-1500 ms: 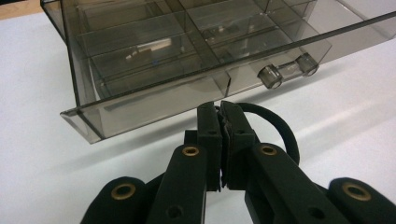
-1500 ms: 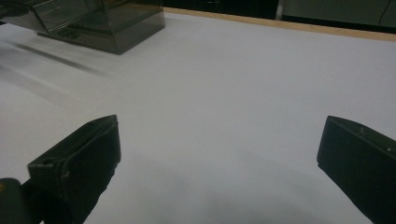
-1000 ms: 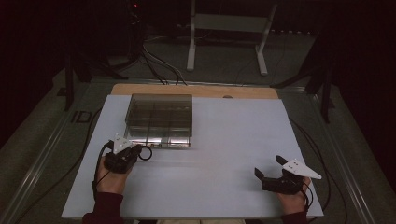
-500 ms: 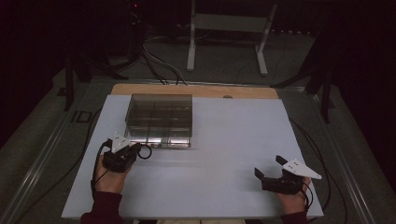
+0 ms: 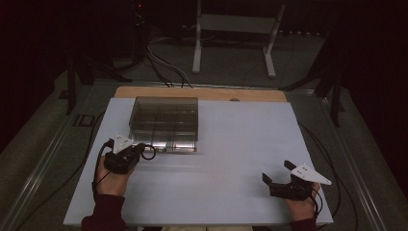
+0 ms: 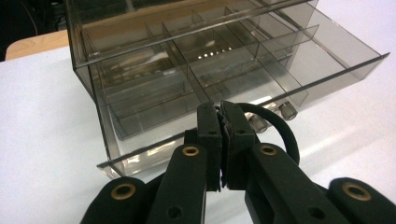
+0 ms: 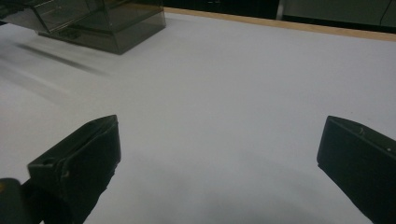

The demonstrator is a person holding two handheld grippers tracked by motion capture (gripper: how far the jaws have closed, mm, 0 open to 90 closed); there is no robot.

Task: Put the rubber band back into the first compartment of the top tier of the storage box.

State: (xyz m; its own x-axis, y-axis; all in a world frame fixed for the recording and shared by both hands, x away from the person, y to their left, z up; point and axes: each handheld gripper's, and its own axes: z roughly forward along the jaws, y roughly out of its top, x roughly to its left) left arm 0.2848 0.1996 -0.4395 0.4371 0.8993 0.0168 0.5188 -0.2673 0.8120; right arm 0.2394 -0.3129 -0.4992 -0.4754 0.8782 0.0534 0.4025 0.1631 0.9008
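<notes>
A lab or test room is suggested, set up for recording rather than for living or selling. A plain white tabletop [image 5: 231, 159] on a wooden board is placed in the middle of the frame, bordered by metal rails [image 5: 43, 163] at lower left and right. Loose cables [image 5: 163, 67] are trailed over a bare grey floor at upper centre, beside a white metal stand [image 5: 231, 29]. The surroundings are kept dark.

White table top [image 5: 231, 159], metal stand [image 5: 233, 29] behind
</notes>
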